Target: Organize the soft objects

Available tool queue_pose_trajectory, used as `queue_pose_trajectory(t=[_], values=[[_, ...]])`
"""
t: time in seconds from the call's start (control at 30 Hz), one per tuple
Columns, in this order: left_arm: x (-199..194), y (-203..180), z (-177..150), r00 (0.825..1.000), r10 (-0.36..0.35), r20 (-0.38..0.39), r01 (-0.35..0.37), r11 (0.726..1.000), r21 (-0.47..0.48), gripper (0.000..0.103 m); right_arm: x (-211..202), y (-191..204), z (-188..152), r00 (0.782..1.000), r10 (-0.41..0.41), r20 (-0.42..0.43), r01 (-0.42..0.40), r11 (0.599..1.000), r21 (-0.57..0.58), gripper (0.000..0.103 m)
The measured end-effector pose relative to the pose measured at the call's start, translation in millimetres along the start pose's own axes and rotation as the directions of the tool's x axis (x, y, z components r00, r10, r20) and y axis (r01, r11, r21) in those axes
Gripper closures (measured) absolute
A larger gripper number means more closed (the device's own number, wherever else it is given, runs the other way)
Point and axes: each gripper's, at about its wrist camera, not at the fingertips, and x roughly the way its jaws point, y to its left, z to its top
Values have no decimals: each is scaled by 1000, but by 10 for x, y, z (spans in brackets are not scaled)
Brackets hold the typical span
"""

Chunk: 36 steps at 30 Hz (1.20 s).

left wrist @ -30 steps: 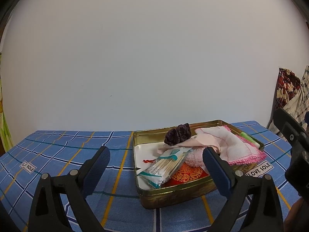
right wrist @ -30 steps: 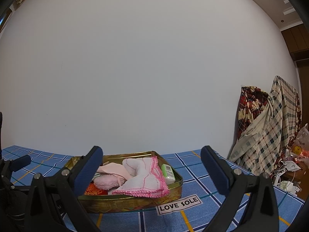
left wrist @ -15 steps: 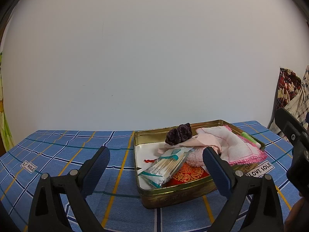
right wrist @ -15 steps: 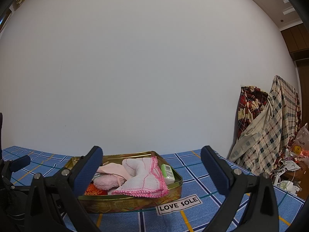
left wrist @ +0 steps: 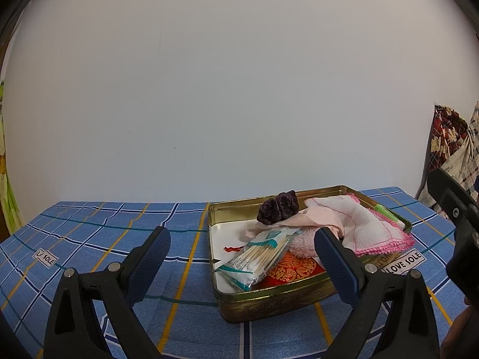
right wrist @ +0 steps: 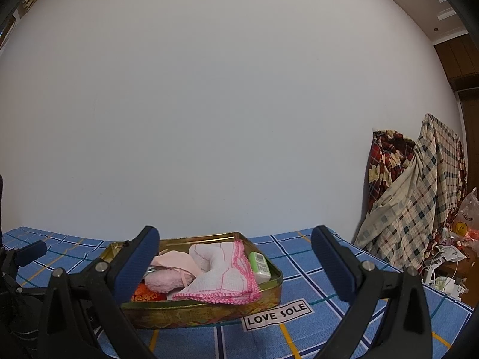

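A gold tin tray (left wrist: 269, 302) (right wrist: 209, 311) sits on the blue checked tablecloth. It holds a white cloth with pink trim (left wrist: 371, 227) (right wrist: 224, 278), a pale pink cloth (left wrist: 311, 220) (right wrist: 176, 261), a fluffy pink puff (left wrist: 302, 243) (right wrist: 163, 281), a dark purple scrunchie (left wrist: 278, 208), a pack of cotton swabs (left wrist: 260, 254), a red patterned item (left wrist: 292, 269) and a green packet (right wrist: 260, 264). My left gripper (left wrist: 242, 266) is open and empty, just before the tray's near left. My right gripper (right wrist: 235, 264) is open and empty, in front of the tray.
A "LOVE SOLE" label (right wrist: 277, 314) lies on the tablecloth (left wrist: 104, 233) by the tray. Checked fabrics (right wrist: 419, 197) hang at the right, with bags and cables (right wrist: 449, 257) below. A white wall stands behind the table.
Both views have shifted only slightly; both grippers stay open and empty, and the things in the tray have not moved.
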Motion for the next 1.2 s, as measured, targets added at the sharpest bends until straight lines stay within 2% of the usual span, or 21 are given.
queue_pose_trajectory(t=[0.93, 1.2], values=[[13, 40, -6, 1000, -8, -15, 8, 1000, 3, 4, -18, 30, 1, 1000, -14, 13, 14, 1000, 6, 0], [44, 91, -11, 999, -35, -34, 34, 999, -25, 5, -7, 20, -10, 1000, -22, -1, 22, 999, 23, 0]])
